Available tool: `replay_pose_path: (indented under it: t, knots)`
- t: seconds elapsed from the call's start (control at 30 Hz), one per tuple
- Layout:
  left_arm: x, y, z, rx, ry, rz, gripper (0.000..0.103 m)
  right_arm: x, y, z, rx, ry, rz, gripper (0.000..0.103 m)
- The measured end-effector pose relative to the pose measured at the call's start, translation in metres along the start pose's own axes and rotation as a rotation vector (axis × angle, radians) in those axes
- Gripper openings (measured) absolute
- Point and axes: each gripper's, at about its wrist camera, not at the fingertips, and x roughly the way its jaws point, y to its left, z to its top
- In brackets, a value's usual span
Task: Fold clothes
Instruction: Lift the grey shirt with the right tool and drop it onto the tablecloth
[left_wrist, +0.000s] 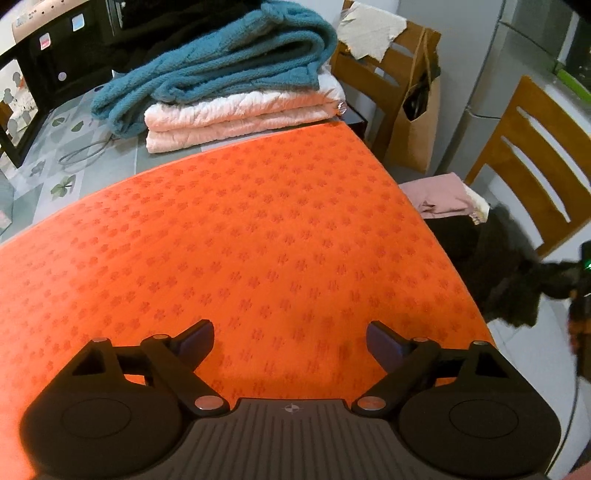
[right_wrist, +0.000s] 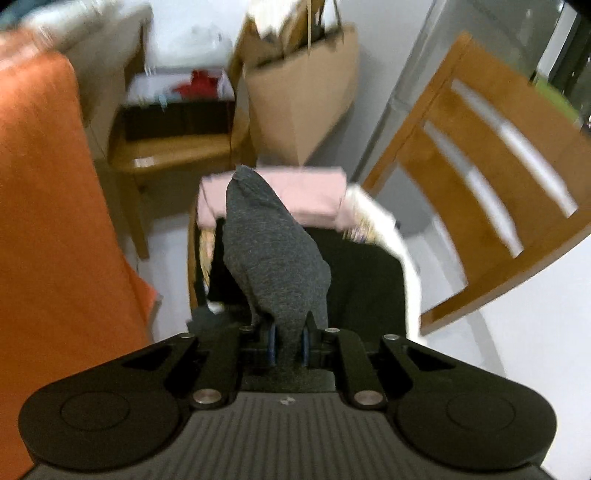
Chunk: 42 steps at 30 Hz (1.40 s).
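A slatted brown wooden chair (left_wrist: 532, 162) is seen beside the table's right edge. A brown paper bag (left_wrist: 417, 110) is hung on a second wooden chair (right_wrist: 177, 147). The floor (right_wrist: 535, 332) is pale.

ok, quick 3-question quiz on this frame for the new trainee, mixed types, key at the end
1. True or false: the left gripper is shut on a garment.
2. Which item is the right gripper clamped on? A) the grey garment B) the pink garment C) the teal knit
3. Fill in: in the left wrist view, the teal knit lies on top of the folded ______ quilted piece, beyond the orange cloth.

Key: 1 false, its fingers stand wide apart over the orange cloth, holding nothing. 2 A. 3 white.
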Motion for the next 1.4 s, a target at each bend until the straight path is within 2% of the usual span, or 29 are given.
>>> replay_pose_path:
  t: [0.2,0.4,0.73,0.93,1.13,1.23,1.4]
  knots:
    - [-0.031,0.024,-0.026,-0.018,-0.018,-0.043,0.090,-0.109,0.008,0.036,-0.064,-0.143,0.013,0.014]
    - [-0.067,0.061,-0.056,-0.069,-0.042,-0.065,0.090,-0.221,0.052,0.069,-0.163,-0.254,0.080,0.014]
    - [-0.126,0.137,-0.101,-0.212,-0.094,-0.032,0.090,-0.360,0.162,0.080,-0.275,-0.325,0.368,0.014]
    - [-0.146,0.174,-0.128,-0.314,-0.094,-0.019,0.089,-0.391,0.239,0.067,-0.309,-0.287,0.597,0.014]
    - [-0.155,0.202,-0.151,-0.371,-0.062,0.032,0.086,-0.392,0.306,0.050,-0.270,-0.215,0.768,0.015]
    - [-0.160,0.215,-0.161,-0.380,-0.054,0.050,0.086,-0.379,0.326,0.047,-0.216,-0.164,0.817,0.015]
    - [-0.165,0.229,-0.174,-0.378,-0.053,0.065,0.086,-0.345,0.345,0.034,-0.148,-0.077,0.795,0.016]
